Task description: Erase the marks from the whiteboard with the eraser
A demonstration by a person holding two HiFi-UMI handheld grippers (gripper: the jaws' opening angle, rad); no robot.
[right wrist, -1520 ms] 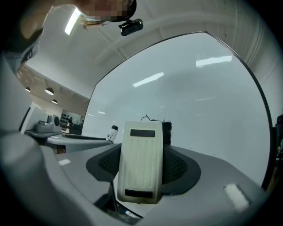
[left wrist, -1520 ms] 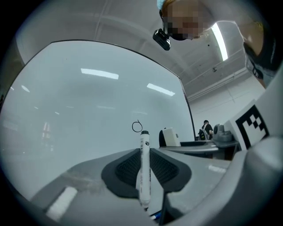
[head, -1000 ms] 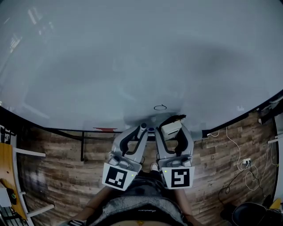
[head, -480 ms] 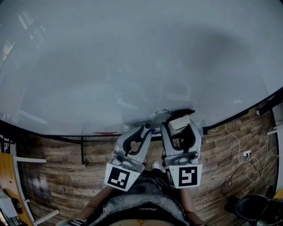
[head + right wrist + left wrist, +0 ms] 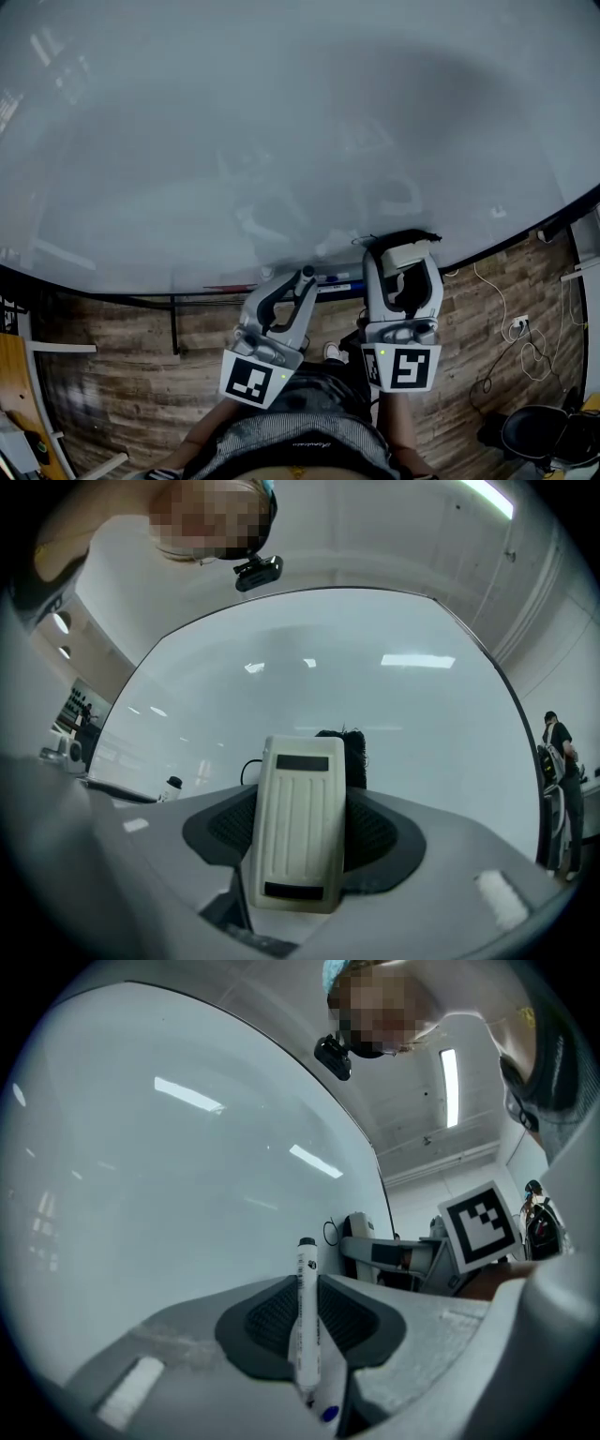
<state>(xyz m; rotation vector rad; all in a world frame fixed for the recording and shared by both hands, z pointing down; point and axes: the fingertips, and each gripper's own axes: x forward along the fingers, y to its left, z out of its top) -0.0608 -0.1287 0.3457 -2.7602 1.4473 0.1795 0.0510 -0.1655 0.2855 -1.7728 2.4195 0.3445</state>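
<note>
The whiteboard [image 5: 281, 122] fills the upper head view. A small black loop mark [image 5: 330, 1232] sits near its lower edge; in the right gripper view the mark [image 5: 249, 769] shows just left of the eraser. My right gripper [image 5: 405, 246] is shut on the cream eraser [image 5: 398, 255], whose black felt [image 5: 352, 752] points at the board close to the mark. The eraser [image 5: 300, 822] fills the gap between the jaws. My left gripper [image 5: 302, 277] is shut on a white marker [image 5: 307, 1316], held upright a little away from the board and left of the eraser.
Below the board runs a black frame [image 5: 173, 323] over the wooden floor [image 5: 122, 384]. Something red [image 5: 230, 288] lies on the board's ledge. Cables [image 5: 511, 328] and a dark chair base [image 5: 534, 436] are at the right. A person [image 5: 555, 761] stands far right.
My right gripper has carried the eraser rightward and up to the board's lower edge, beside the loop mark. The left gripper with the marker has hardly moved.
</note>
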